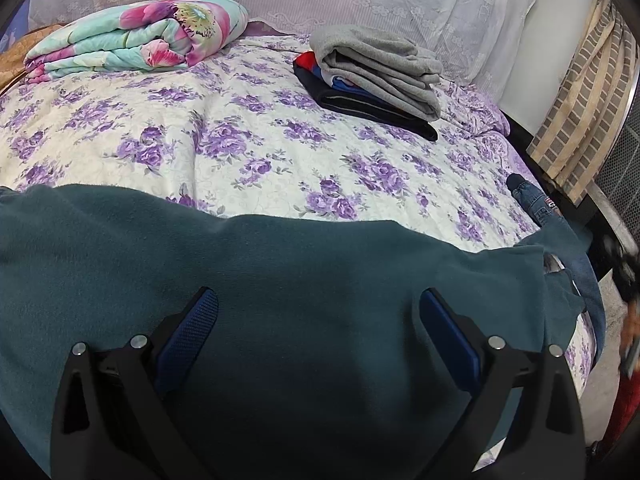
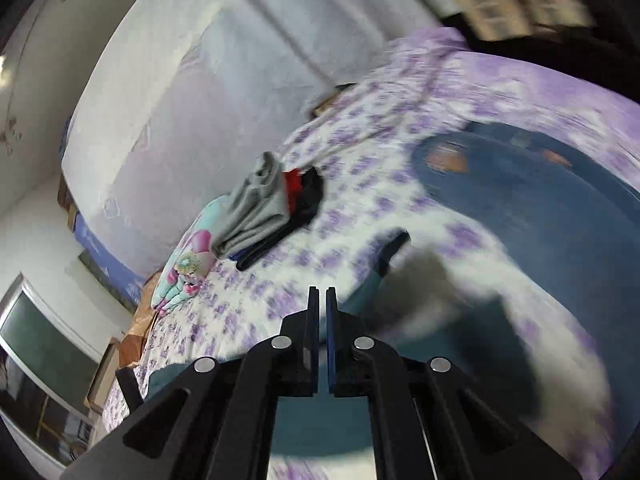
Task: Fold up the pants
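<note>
Plainly no writing reads clearly, though a small unreadable patch marks the jeans (image 1: 538, 204) at the bed's (image 1: 240, 152) edge, while one teal pair of pants (image 1: 280, 272) lies under the wide-open left gripper (image 1: 318, 308), and the right gripper (image 2: 322, 300) is closed on nothing.

Left gripper (image 1: 319, 304) angled downward, jaws spread wide, blue pads (image 1: 188, 332) well apart. Right gripper (image 2: 322, 300) rolled sideways, pointing slightly downward, jaws closed nearly pad to pad, nothing visible between them
</note>
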Available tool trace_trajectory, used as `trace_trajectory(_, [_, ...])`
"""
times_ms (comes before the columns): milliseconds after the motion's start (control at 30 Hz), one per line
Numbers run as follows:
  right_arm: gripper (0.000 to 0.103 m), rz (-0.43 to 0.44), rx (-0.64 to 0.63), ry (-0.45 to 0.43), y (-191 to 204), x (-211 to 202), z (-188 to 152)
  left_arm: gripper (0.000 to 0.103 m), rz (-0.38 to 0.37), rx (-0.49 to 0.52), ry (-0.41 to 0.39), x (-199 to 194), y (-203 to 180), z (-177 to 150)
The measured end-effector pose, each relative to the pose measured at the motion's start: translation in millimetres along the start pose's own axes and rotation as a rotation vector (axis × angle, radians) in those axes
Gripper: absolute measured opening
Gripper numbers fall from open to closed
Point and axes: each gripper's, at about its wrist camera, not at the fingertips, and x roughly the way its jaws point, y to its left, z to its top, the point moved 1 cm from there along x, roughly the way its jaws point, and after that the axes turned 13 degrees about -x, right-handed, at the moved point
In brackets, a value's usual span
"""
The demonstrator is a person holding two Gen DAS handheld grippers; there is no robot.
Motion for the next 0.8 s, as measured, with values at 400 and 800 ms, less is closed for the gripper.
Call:
trace_trajectory(400, [0.043,0.141,0.209,0.093,-24,23,-34,0.098,-0.010,-0.006,-0.004,-1,1,0])
trace_trajectory(800, [0.044,0.083,0.342,0.156,-37,81,-35,0.098,-0.016,-0.011,-0.008,-2,1,-1])
